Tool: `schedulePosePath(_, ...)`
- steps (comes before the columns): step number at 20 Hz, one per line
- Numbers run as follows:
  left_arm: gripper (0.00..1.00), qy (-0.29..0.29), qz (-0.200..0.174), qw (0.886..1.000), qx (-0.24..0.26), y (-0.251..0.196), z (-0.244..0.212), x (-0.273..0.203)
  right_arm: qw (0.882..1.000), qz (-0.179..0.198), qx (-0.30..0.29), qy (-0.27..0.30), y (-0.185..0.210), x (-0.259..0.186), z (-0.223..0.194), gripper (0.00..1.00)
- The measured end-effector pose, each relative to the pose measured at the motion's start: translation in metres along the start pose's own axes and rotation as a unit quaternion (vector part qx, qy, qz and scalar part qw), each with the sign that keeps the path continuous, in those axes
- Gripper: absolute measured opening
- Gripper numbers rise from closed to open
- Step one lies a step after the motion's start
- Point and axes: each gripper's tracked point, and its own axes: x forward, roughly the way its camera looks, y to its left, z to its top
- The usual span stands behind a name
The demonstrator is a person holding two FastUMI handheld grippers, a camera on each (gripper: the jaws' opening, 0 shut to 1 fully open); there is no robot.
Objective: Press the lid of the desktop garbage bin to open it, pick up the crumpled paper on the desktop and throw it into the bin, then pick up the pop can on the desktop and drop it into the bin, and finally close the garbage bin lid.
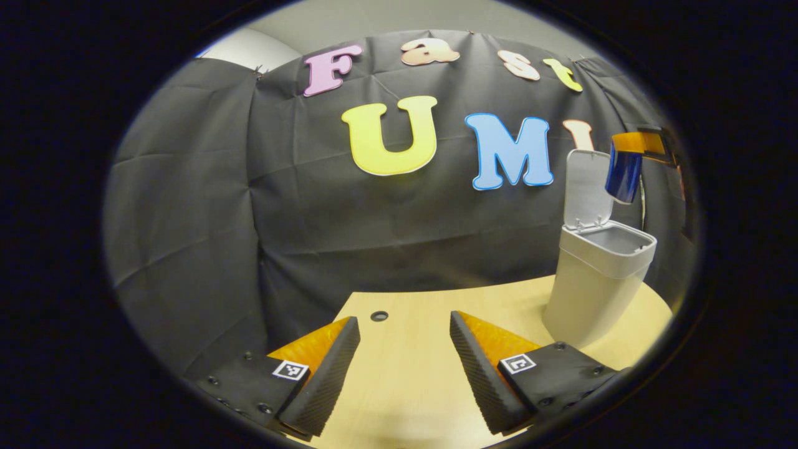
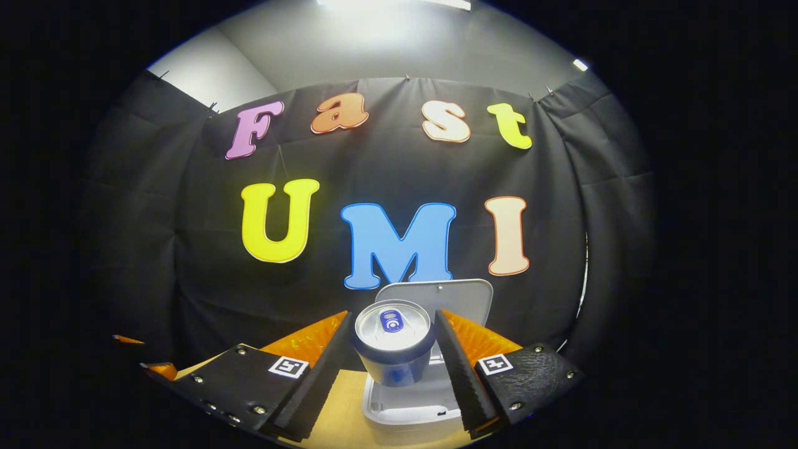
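The pop can hangs above the open garbage bin, and from where I stand the main risk is a bad drop: in the right gripper view the can sits over the far part of the opening, close to the raised lid, so if it is let go here it may strike the lid or the rim and bounce out onto the desk. It could also knock the lid forward and half close it. The bin looks light (I judge this only from its thin plastic walls), so a hit on the edge might tip or push it. The right hand-held gripper is closed on the can, with both fingers pressing its sides just under the top, and the can stands upright between them. In the left gripper view the same can shows high beside the lid, above the bin, which stands near the desk's far edge. The left hand-held gripper is wide open, holds nothing and touches nothing; it hovers low over the bare desk, well apart from the bin. I see no crumpled paper on the desk, so it is probably inside already.
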Motion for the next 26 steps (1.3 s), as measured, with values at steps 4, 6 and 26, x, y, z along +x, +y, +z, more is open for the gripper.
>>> schedulePosePath(4, 1.00, 0.002, -0.003, 1.000, 0.003, -0.003, 0.001, 0.003, 1.000, -0.011, 0.006, 0.007, -0.008, 0.013, -0.007, 0.84)
schedulePosePath(6, 1.00, 0.004, -0.002, 1.000, 0.003, -0.002, -0.001, 0.005, 1.000, -0.013, 0.014, 0.012, -0.010, 0.021, -0.012, 0.84)
schedulePosePath(26, 1.00, 0.020, -0.007, 1.000, 0.005, -0.007, -0.004, 0.017, 0.999, -0.032, 0.019, 0.014, -0.025, 0.044, -0.018, 0.98)
